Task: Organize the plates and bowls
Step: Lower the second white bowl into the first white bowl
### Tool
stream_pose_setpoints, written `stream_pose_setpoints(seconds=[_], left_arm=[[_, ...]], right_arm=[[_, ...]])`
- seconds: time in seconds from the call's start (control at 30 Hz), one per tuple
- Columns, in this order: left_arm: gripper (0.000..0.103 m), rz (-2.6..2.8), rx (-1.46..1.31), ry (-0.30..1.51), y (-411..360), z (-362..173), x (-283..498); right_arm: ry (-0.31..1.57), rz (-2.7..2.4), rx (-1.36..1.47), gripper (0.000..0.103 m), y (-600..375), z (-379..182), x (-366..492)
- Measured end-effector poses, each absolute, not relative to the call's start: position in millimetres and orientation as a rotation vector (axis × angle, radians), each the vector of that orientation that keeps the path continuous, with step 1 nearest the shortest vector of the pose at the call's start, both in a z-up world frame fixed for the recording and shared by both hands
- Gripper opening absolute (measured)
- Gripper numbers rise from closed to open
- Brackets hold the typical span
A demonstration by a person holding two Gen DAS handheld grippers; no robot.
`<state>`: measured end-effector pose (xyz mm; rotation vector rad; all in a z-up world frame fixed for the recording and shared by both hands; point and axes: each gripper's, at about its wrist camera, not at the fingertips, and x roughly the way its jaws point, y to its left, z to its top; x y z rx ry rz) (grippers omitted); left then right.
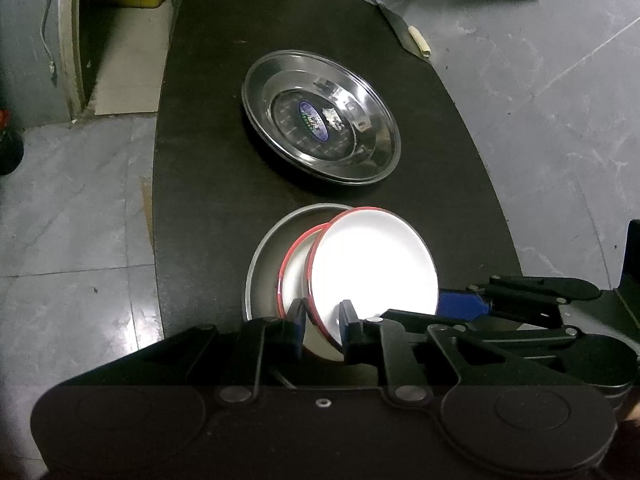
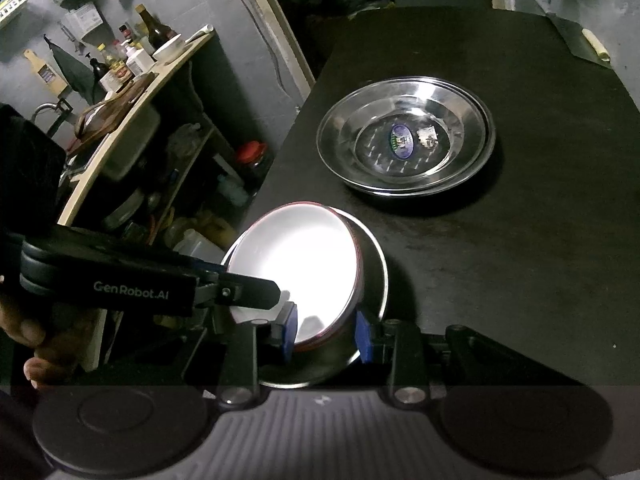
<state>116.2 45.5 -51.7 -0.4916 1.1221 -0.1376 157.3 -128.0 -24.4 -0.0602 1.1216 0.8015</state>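
The glare is washing out the inside of the upper red-rimmed plate (image 1: 372,264), so its surface is reading as plain white. It is covering most of the lower red-rimmed plate (image 1: 294,268), of which only a crescent is showing. Both are sitting in a steel bowl (image 1: 260,264), whose near side is hiding behind the grippers. At the far table edge a flat dark tool (image 1: 394,20) is lying too dim to identify.

The left gripper (image 1: 322,316) is pointing steeply down, its jaws standing narrow and pinching the near rim of the upper red-rimmed plate, which is tilting up against the lower one. The left hand (image 2: 36,336) is only partly showing at the frame's edge, wrapped around the handle. The right gripper (image 2: 326,330) is also angling steeply down, its 2 pads straddling the near edge of the dishes and the bowl's wall; whether they are pressing cannot be told.

The bowl is sitting close to the left edge of the black table (image 1: 208,140). A stack of 2 steel plates (image 1: 372,100) is resting farther back, apart from the bowl, with bare tabletop lying around it.
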Motion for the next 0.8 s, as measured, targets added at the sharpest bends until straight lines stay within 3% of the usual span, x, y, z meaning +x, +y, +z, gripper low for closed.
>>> stream_pose_setpoints(seconds=[0.8], left_arm=[[0.033,-0.107,-0.41,1.118,35.4,-36.9,116.9]], right_arm=[[1.119,0.838,-0.071,0.036,-130.8,-21.9,160.0]])
